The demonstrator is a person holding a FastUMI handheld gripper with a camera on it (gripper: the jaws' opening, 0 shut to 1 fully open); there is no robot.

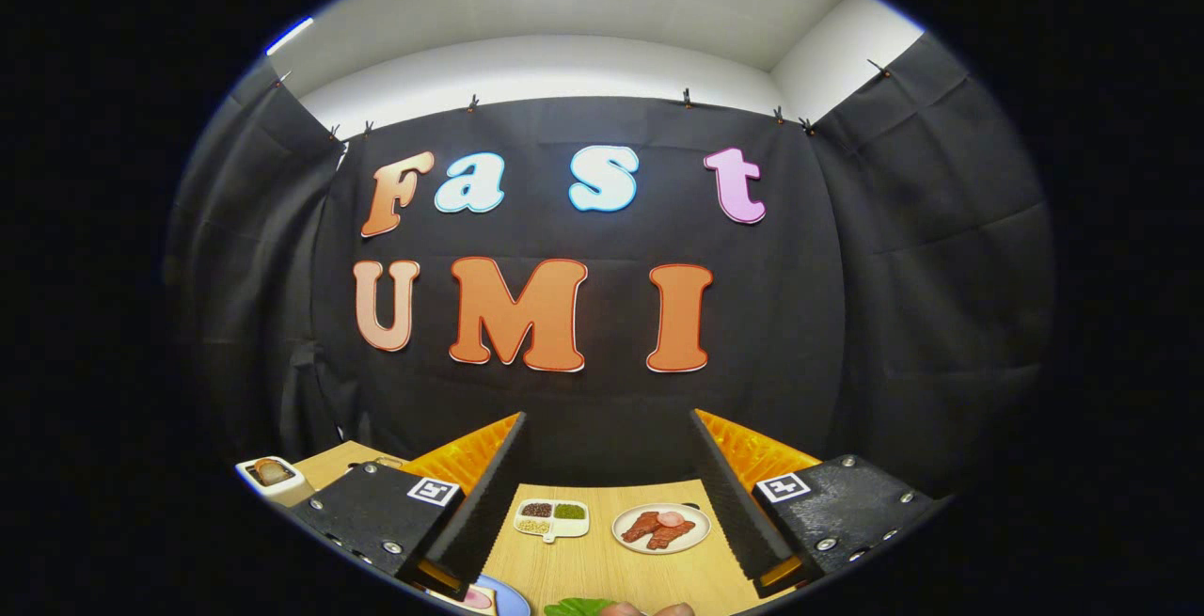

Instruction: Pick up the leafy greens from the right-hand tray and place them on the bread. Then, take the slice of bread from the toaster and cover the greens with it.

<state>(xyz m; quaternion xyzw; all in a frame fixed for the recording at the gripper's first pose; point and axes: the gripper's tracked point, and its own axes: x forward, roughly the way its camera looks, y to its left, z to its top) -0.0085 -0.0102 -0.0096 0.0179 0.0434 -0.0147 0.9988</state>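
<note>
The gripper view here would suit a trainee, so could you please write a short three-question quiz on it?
1. True or false: the gripper is shut on the leafy greens.
2. What sits in the toaster? A) a slice of bread B) a sausage C) a spoon
3. Fill in: between the fingers, on the wooden table, lie a divided dish of beans and a round plate of ____.

Key: 1 false, the fingers stand wide apart and hold nothing; 2 A; 3 meat.
</note>
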